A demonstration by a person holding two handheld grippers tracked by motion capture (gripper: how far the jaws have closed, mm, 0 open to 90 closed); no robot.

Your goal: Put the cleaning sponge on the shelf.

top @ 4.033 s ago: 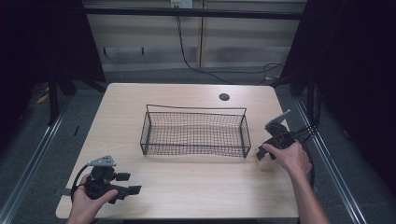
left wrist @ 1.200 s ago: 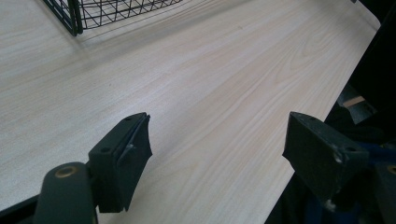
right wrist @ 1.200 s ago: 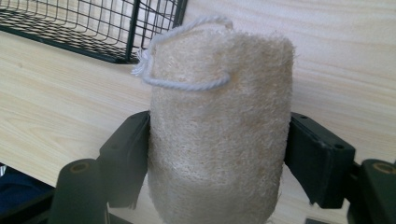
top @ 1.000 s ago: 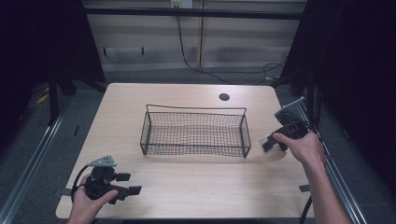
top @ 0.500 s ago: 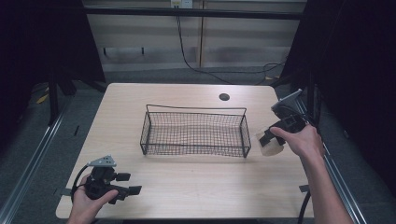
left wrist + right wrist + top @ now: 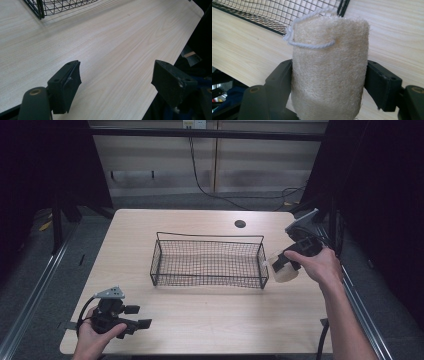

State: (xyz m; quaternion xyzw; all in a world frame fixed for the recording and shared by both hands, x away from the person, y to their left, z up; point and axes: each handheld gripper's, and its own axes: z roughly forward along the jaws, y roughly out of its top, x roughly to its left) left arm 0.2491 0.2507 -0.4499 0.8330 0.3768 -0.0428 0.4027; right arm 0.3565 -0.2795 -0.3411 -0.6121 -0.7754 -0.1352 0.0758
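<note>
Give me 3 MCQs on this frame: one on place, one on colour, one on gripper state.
1. Where is the loofah sponge?
A. inside the wire basket
B. just outside the right end of the wire basket
C. by the left gripper

2. What colour is the sponge's cord loop?
A. white
B. red
C. black

3. How does the left gripper stand?
A. shut on the sponge
B. shut on the basket rim
C. open, nothing between its jaws

Key: 1 B, the high view shows the sponge beside the basket's right end, in the right gripper. 2 A, the right gripper view shows a white cord. 3 C, the left gripper view shows bare table between wide jaws.
</note>
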